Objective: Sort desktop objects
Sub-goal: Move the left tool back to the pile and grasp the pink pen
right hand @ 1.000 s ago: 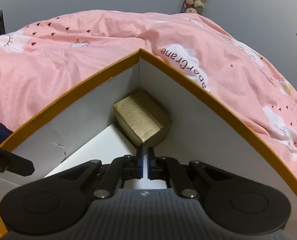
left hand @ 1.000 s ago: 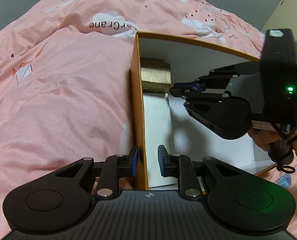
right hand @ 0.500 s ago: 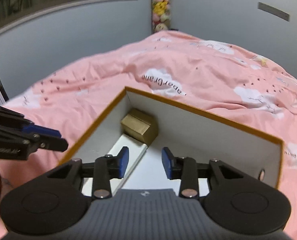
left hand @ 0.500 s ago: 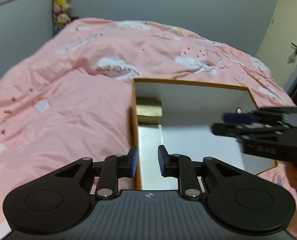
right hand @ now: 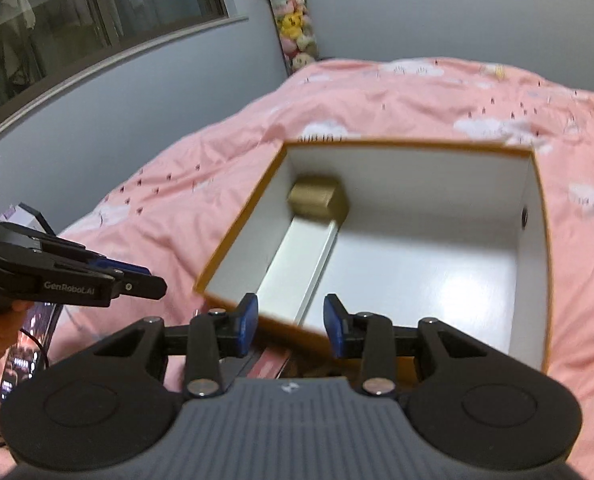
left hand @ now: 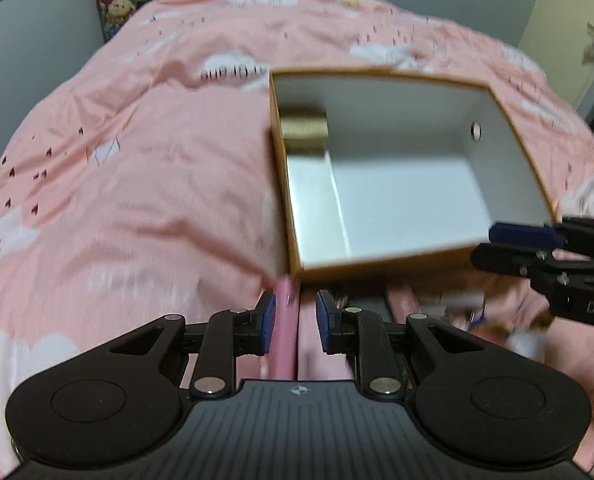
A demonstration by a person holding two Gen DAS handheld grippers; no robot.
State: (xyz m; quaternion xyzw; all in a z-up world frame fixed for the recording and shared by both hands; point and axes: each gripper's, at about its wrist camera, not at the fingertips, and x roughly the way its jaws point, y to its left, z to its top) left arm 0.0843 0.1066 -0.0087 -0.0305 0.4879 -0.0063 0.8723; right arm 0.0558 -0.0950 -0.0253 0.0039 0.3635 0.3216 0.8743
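On the bed [right hand: 397,96], box [right hand: 537,216] holding gold block [right hand: 317,200]; left gripper [left hand: 295,322] and right gripper [right hand: 291,326] jaws apart, empty. Next pick: approach low, square to the item.

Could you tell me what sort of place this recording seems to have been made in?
Most likely a bedroom at home. A bed with a pink cloud-print duvet fills the scene, soft toys hang in the corner, and a window shows darkness outside. The open box being filled sits on the duvet, not a desk.
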